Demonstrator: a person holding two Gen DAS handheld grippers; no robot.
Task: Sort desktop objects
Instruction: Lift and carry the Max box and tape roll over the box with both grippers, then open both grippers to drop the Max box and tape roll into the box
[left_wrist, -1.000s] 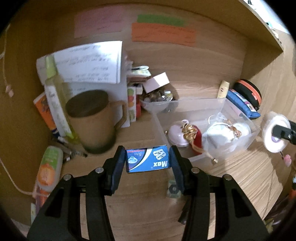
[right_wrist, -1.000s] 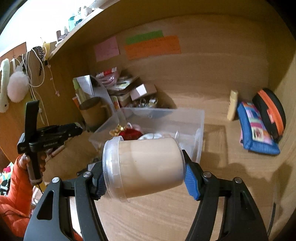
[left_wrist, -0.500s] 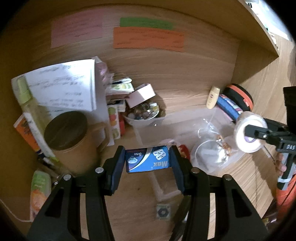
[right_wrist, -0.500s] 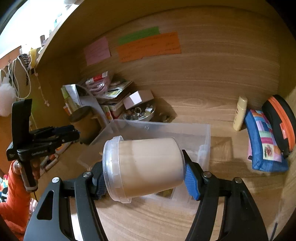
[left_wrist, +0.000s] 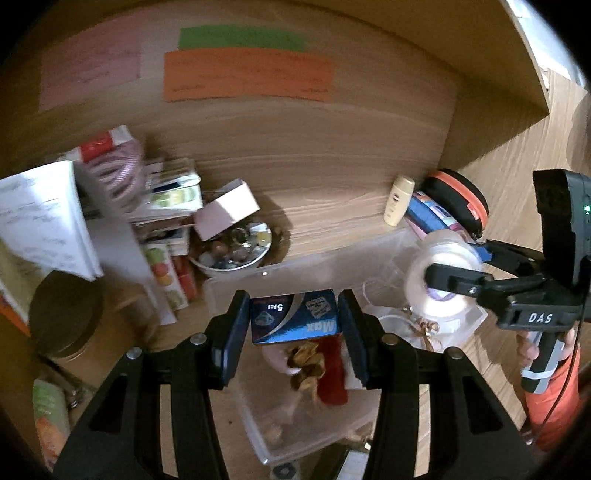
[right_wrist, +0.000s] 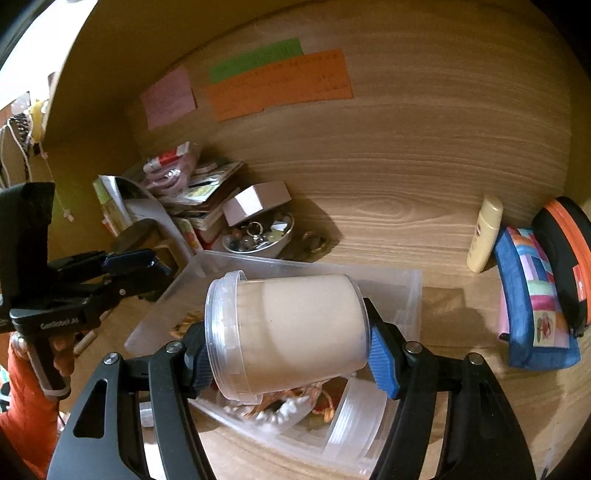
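Observation:
My left gripper (left_wrist: 293, 321) is shut on a small blue box (left_wrist: 295, 320) marked "Max". It hangs over the clear plastic bin (left_wrist: 325, 258), which holds red and gold trinkets (left_wrist: 317, 365). My right gripper (right_wrist: 286, 332) is shut on a round clear tub (right_wrist: 291, 328) with beige contents, lying on its side above the same clear bin (right_wrist: 410, 295). In the left wrist view the right gripper (left_wrist: 443, 280) with its tub (left_wrist: 439, 258) is over the bin's right end. The left gripper (right_wrist: 129, 262) shows at the left in the right wrist view.
A bowl of beads (left_wrist: 232, 254) and a pink box (left_wrist: 227, 212) sit behind the bin, beside stacked books (left_wrist: 170, 199) and a brown lidded mug (left_wrist: 64, 314). A lotion bottle (right_wrist: 485, 232), blue pouch (right_wrist: 532, 299) and black-orange case (right_wrist: 565, 243) lie right. Wooden back wall with coloured notes (right_wrist: 277, 81).
Both grippers have moved forward over the clear bin, the left one shifting right from in front of the mug. Each keeps its object.

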